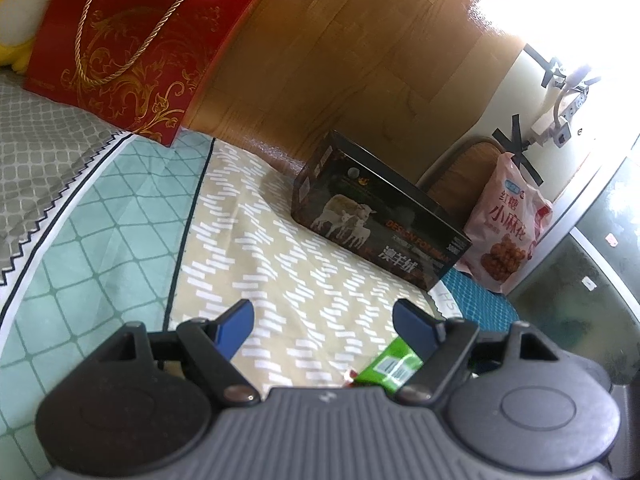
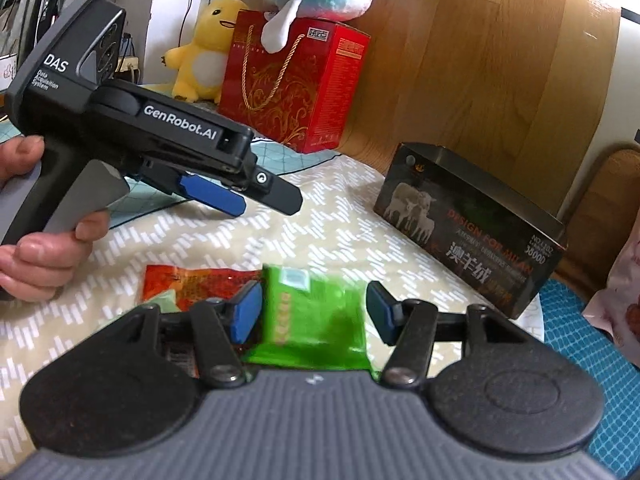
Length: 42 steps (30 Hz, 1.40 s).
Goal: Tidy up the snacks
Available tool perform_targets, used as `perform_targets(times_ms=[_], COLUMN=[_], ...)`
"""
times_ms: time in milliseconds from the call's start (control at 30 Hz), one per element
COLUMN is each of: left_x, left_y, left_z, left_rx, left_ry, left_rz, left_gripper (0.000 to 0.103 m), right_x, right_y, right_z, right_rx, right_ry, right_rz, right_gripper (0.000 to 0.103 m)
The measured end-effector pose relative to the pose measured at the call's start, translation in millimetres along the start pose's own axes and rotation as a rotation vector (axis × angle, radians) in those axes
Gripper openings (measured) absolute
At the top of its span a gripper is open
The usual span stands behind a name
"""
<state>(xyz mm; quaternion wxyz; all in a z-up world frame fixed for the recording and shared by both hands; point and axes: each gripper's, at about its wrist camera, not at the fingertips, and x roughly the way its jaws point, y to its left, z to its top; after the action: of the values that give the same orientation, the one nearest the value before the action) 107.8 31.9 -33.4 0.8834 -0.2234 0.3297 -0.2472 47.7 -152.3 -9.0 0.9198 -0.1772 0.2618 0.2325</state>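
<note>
Green snack packet (image 2: 316, 316): in the right wrist view it lies on the patterned cloth (image 2: 340, 216), between the spread fingers of the right gripper (image 2: 312, 312) and close to its base; it looks blurred, so its exact edges are hard to tell.
Right gripper state: wide apart, neither pad visibly touching the packet.
Red snack packet (image 2: 192, 284): just to the left of the right gripper's left finger, partly under the green one as far as I can judge.
Risk, right view: closing now might pinch both wrappers together, or the slick film might slide out, since the packet sits deep near the base, not at the tips.
Black box (image 2: 472, 224): ahead and to the right of the right gripper, well apart; a likely destination, though that is a guess.
Left gripper (image 1: 324, 324): in the left wrist view its fingers stand wide and hold nothing, only cloth between them.
Green packet, left view: a corner (image 1: 390, 368) shows behind the right-hand finger, near the base.
Risk, left view: both tools hover over the same packet; they could collide or knock it aside.
Pink snack bag (image 1: 508, 228): ahead-right, beyond the box, leaning upright; a nudge to the box might topple it.
</note>
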Motion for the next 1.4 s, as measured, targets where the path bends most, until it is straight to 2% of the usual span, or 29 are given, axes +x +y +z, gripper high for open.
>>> perform_targets(times_ms=[67,133,367,467,533,633,700,767,867,1000,1167,1300,1400], left_x=[0.0,-0.2,-6.2,-8.8,-7.6,0.6,6.6,13.1,23.2,24.8,30.9,42.3,46.2], left_y=[-0.2,-0.5,7.9,6.3,1.6,-11.1,-24.0,-34.1,-36.9,-31.8,-28.4,-30.8,-23.5], left_z=[-0.3,-0.3,3.6,4.5,3.7,-0.2,-3.7,-6.6,-9.5,-8.1,1.7,4.6,8.1], left_rx=[0.003,0.005,-0.045,-0.040,-0.025,0.004,0.050,0.084,0.072,0.029,-0.045,-0.060,-0.103], left_ry=[0.001,0.001,-0.005,-0.005,0.015,0.092,0.130,0.155,0.189,0.193,0.217,0.256,0.281], left_rz=[-0.004,-0.008,-0.049,-0.058,-0.081,-0.145,-0.152,-0.145,-0.138,-0.146,-0.195,-0.195,-0.225], left_gripper=[0.079,0.079,0.075,0.074,0.074,0.074,0.075,0.079,0.083,0.083,0.082,0.077,0.077], right_x=[-1.0,-2.3,-11.7,-13.5,-8.7,3.9,9.1,11.3,10.0,3.8,-0.9,-1.7,-3.4], right_y=[-0.4,-2.2,-9.3,-16.8,-24.0,-37.0,-44.9,-49.0,-58.1,-72.1,-63.1,-65.0,-67.2], right_z=[-1.3,-4.4,-12.0,-13.0,-13.4,-14.0,-14.1,-14.3,-16.1,-19.7,-20.1,-21.5,-23.3], right_rx=[0.011,0.033,0.055,0.091,0.126,0.179,0.212,0.232,0.307,0.415,0.353,0.342,0.342], right_ry=[0.008,0.015,0.032,0.041,0.068,0.128,0.139,0.135,0.111,0.078,0.063,0.055,0.052], right_rz=[0.014,0.026,0.022,0.048,0.065,0.087,0.116,0.134,0.168,0.195,0.168,0.157,0.160], right_gripper=[0.062,0.069,0.070,0.070,0.073,0.080,0.080,0.075,0.074,0.071,0.070,0.068,0.068])
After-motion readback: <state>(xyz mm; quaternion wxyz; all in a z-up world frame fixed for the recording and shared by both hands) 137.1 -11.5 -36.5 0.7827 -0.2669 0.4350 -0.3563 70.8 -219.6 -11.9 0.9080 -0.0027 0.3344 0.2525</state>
